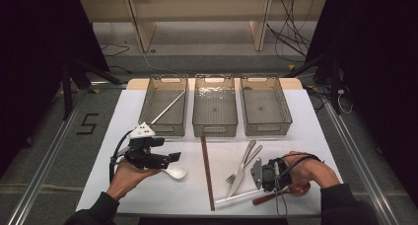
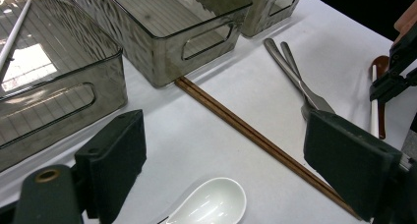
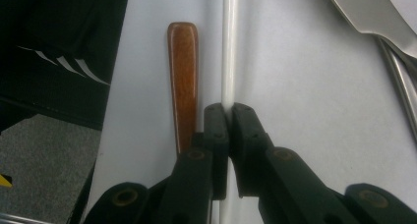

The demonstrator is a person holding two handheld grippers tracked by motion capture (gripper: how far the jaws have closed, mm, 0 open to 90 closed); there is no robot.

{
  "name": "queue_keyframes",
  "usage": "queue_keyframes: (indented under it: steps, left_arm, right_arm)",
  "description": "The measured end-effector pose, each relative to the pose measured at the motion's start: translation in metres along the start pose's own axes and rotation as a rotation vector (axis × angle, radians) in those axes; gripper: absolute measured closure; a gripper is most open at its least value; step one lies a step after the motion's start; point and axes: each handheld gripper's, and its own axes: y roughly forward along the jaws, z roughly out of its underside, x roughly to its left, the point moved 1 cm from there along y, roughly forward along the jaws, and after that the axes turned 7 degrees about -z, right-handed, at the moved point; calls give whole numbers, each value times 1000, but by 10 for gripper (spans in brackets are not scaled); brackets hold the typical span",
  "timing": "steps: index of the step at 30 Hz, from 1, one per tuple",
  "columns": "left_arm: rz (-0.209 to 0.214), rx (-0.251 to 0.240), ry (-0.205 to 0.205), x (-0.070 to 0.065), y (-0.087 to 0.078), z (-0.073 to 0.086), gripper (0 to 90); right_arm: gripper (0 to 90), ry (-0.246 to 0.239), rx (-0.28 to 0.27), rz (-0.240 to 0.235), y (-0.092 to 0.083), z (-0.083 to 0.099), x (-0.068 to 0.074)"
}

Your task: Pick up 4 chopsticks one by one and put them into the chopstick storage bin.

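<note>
Thin white plastic chopstick lies flat near the counter's near edge toward its right corner, just beside a reddish-brown wooden spoon handle; the right gripper has its fingers clenched on it, so the grasp step looks done. Next move probably calls for a level lift and carry to the far-left clear plastic bin, where a matching white stick leans. Left gripper hovers with fingers released over a white ceramic soup spoon.
</note>
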Motion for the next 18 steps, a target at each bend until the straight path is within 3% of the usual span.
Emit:
queue_keyframes:
  steps: [10,18]
  left_arm:
    - [8,12,19,-4,4,-1,156]
    - [41,29,69,-18,11,-5,156]
  right_arm:
    - [866,34,-27,74,-12,4,-3]
    - [866,50,-51,118,-19,3,-9]
